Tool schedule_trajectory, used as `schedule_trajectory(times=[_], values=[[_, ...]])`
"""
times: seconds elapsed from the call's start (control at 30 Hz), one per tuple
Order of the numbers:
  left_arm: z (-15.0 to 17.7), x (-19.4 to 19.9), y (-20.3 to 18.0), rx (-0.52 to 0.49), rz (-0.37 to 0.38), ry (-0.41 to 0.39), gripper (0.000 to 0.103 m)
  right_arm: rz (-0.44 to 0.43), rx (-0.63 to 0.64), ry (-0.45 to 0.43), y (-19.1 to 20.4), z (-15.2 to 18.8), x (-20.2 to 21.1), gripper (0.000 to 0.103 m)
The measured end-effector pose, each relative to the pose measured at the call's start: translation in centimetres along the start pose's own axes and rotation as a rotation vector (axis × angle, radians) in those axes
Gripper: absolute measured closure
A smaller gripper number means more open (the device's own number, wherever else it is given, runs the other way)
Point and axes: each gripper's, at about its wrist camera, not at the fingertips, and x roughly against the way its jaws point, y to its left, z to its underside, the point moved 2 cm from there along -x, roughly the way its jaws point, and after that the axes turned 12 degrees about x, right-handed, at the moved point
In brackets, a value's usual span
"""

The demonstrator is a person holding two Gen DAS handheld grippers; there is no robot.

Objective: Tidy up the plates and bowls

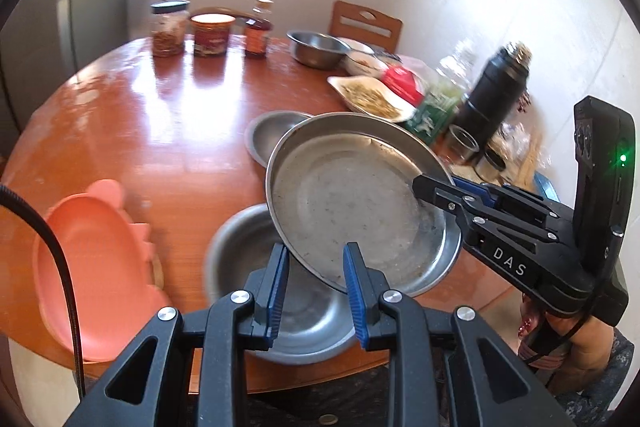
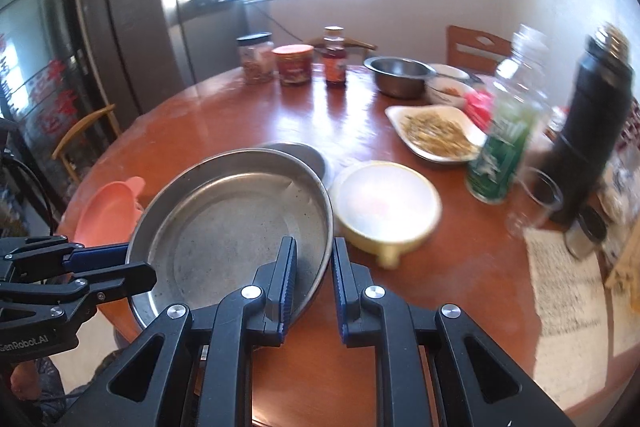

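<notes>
A large, scuffed steel plate [image 1: 348, 203] [image 2: 232, 227] hangs tilted above the round wooden table [image 1: 160, 107]. My left gripper [image 1: 316, 255] [image 2: 140, 267] is shut on its near rim. My right gripper [image 1: 418, 187] [image 2: 314, 247] is shut on the opposite rim. Under the plate a steel bowl [image 1: 296, 319] rests on the table. A smaller steel plate [image 1: 272, 135] [image 2: 308, 153] lies just beyond. A pink plate with ears [image 1: 92, 267] [image 2: 108, 211] sits at the table's left edge. In the right wrist view a white bowl [image 2: 384, 203] stands right of the held plate.
At the back stand a steel bowl [image 1: 318, 49], two jars [image 1: 170, 29] and a sauce bottle [image 1: 258, 31]. On the right are a white dish of food [image 2: 436, 135], a green bottle [image 2: 500, 151], a black flask [image 2: 592, 131] and a glass [image 2: 536, 203]. A wooden chair [image 1: 366, 23] stands behind the table.
</notes>
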Motion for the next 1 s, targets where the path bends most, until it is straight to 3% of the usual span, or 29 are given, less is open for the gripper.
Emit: schedule_trajectory(times=[0.67, 1.0], values=[[-2.2, 8.5, 14.8, 0.098, -0.125, -0.142, 0.074, -0.156, 0.164, -0.026, 15.3, -7.8, -5.2, 0.085], [-0.8, 7.8, 18.3, 0.142, -0.152, -0.107, 0.074, -0.183, 0.215, 0.034, 19.3, -7.6, -8.2, 0.085]])
